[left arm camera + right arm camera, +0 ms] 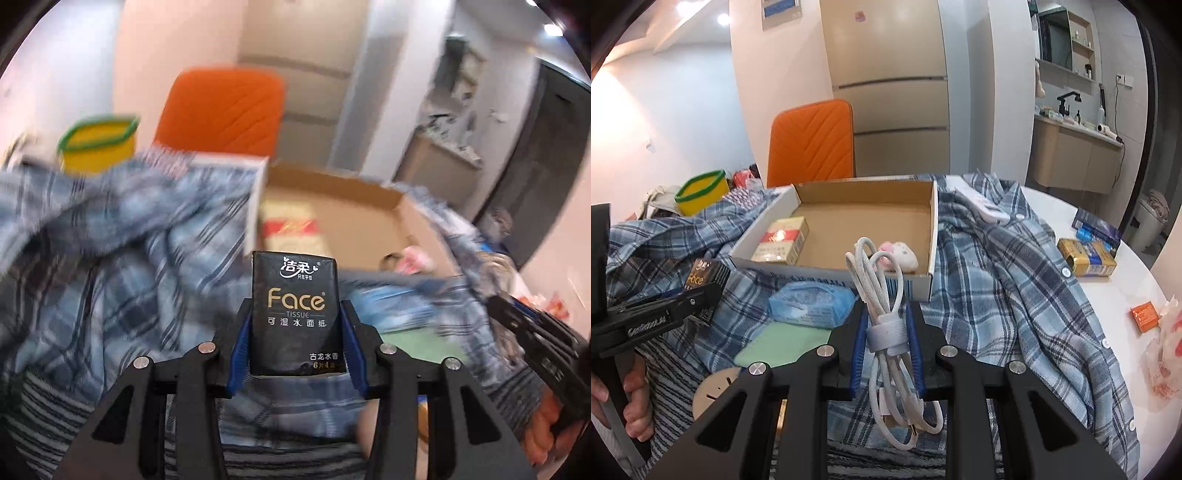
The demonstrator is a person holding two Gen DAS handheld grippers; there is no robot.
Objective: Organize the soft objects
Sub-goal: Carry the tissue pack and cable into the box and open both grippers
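STATUS: partly done | You held the tissue pack (297,314) clenched in the left gripper (297,332), frame centre | right gripper (886,332) grasped the coiled cable (886,314) | cardboard box (934,236), mid-frame, contained a carton and plush toy (903,254) | blue pouch (810,304) remained outside.

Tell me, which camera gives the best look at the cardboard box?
The right wrist view: the cardboard box appears sharp and whole, its contents visible. In the left wrist view the box is blurred, partly hidden behind the tissue pack.
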